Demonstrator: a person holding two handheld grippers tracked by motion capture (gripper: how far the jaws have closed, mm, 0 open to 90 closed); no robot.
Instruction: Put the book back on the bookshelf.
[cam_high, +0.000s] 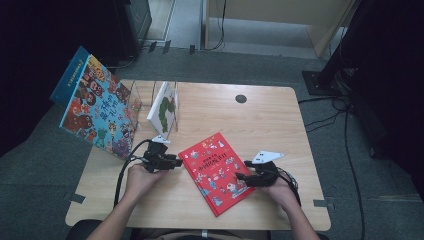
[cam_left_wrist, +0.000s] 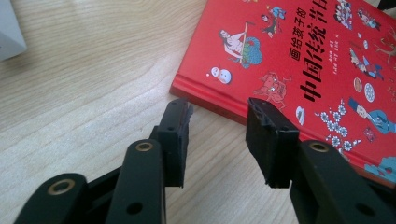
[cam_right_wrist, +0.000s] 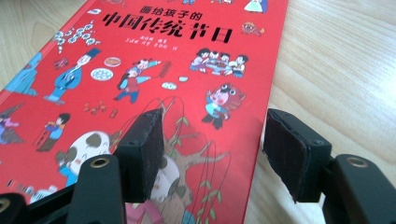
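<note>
- The red book (cam_high: 216, 172) is a flat, rectangular hardcover with a glossy cover, printed with black characters and small cartoon figures; it lies face up on the pale wood-grain table (cam_high: 260, 120), turned at a slant.
- The left gripper (cam_high: 176, 162) has two blocky black jaws with matte, rubbery inner faces; they stand apart with nothing clamped between them.
- In the left gripper view (cam_left_wrist: 219, 122), the book's long bound edge lies just beyond the jaw tips, running across the gap between them; one jaw hangs over bare wood, the other sits over the book's edge. Whether either tip touches the book cannot be told.
- The right gripper (cam_high: 241, 176) carries the same black jaws, with coarse, fabric-like pads, and they are spread wide and released.
- In the right gripper view (cam_right_wrist: 212, 126), the book's opposite long edge runs between the jaws: one jaw is above the cover, the other above the table just beside the book.
- The pads press on nothing.
</note>
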